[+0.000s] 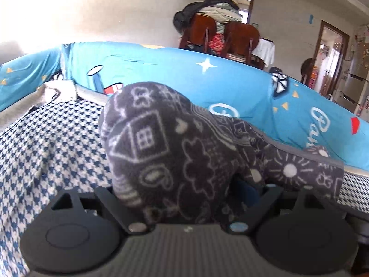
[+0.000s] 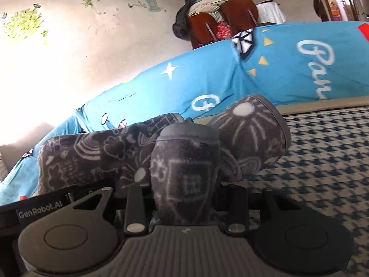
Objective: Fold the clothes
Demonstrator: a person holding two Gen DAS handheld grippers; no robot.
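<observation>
Left wrist view is filled by a dark grey fleece garment printed with white doodles of houses, clouds and suns (image 1: pixel 166 143), bunched into a rounded hump directly over the left gripper (image 1: pixel 186 198). The fabric drops down between the gripper's black finger arms and hides the fingertips; the arms stand close together with cloth pinched between them, so the left gripper is clenched on the garment. To the right, a trailing part of the same fleece with a grey hemmed edge runs off over the bedding.

Right wrist view shows another fold of the garment (image 2: pixel 184 175) standing upright as a thick column between the arms of the right gripper (image 2: pixel 184 203), which is likewise clenched on it, fingertips buried in the cloth. Behind that column the rest of the fleece lies in a long roll, one end open like a cuff with a sun print.

Under the garment lies a blue-and-white houndstooth blanket (image 1: pixel 46 143) spread on a bed. Just beyond it is a bright turquoise quilt with white stars and lettering (image 1: pixel 207 78). Farther back stand brown wooden chairs (image 1: pixel 230 37) heaped with clothing, against a pale wall.
</observation>
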